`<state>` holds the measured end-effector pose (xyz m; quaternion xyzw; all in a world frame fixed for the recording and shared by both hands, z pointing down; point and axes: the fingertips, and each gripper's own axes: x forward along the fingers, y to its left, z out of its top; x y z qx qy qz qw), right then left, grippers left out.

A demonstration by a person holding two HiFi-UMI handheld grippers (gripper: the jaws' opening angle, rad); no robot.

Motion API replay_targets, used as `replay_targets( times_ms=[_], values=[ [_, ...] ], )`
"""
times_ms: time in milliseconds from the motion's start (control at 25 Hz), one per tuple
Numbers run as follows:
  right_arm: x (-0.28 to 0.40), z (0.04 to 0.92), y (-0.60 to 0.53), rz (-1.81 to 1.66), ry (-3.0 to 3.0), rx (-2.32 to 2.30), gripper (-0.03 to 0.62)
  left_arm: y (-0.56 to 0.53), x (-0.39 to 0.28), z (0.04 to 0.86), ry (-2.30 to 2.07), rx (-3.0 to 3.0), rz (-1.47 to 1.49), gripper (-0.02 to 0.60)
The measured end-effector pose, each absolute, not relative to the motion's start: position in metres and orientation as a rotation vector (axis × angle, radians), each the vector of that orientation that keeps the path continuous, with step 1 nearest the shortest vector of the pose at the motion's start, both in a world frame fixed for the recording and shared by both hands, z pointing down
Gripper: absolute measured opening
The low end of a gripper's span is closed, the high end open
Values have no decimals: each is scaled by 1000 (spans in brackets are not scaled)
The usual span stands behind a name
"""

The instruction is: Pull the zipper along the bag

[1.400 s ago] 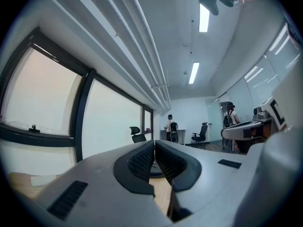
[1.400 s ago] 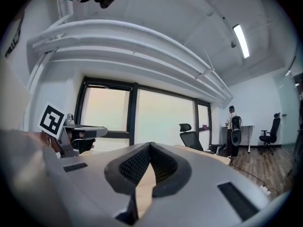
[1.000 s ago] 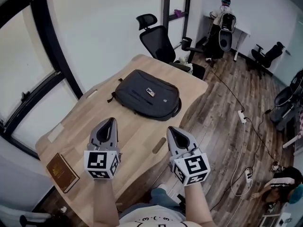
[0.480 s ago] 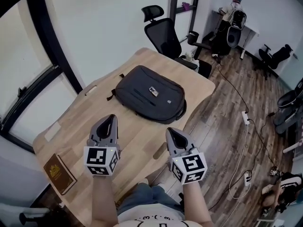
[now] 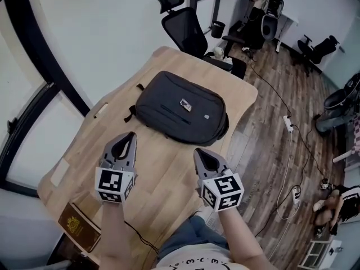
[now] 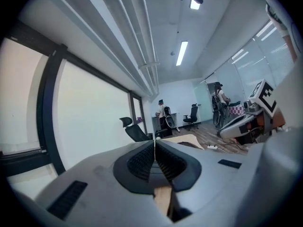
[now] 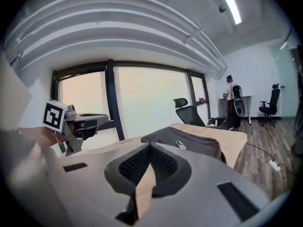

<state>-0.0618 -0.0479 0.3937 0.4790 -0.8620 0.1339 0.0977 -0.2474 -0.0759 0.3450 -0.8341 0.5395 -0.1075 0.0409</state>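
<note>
Our left hand-held gripper (image 5: 131,135) has its jaws pressed together with nothing between them; in the left gripper view the ribbed pads (image 6: 142,161) meet along one thin line. Our right hand-held gripper (image 5: 198,151) is closed and empty too: its pads (image 7: 136,164) meet at the tip, and only a narrow wedge of wood shows through lower down.

We hold both over the pale wooden tabletop (image 5: 163,170) on our side of the bag (image 5: 169,103), well apart from it. The left one is short of the bag's left end, the right one short of its right half.

The bag is a dark grey backpack lying flat, with a short strap (image 5: 132,115) trailing from its left end and a small pale object (image 5: 184,104) on top that we cannot identify. We cannot make out where its zipper stands.

A brown book (image 5: 79,233) lies far from the bag, on our side of the left hand-held gripper. A black office chair (image 5: 183,27) stands beyond the bag. To the bag's right, a white power strip (image 5: 288,123) and its cable lie on the wooden floor (image 5: 270,151).
</note>
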Motion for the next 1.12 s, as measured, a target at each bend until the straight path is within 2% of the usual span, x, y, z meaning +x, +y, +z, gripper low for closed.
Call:
replay_targets(
  times_ms=[240, 640, 680, 720, 1120],
  values=[
    [-102, 443, -72, 484, -2512, 1354, 51, -114, -261, 387, 1535, -2633, -434, 18],
    [-124, 536, -113, 729, -2373, 1505, 51, -173, -256, 437, 1334, -2714, -590, 20],
    [-129, 543, -114, 758, -2372, 1485, 98, -177, -254, 442, 1332, -2733, -587, 20],
    [-135, 549, -116, 786, -2373, 1460, 223, -181, -251, 448, 1335, -2751, -585, 20],
    [-161, 603, -148, 926, -2236, 1488, 198, -213, -239, 482, 1375, -2799, -564, 20]
  ],
)
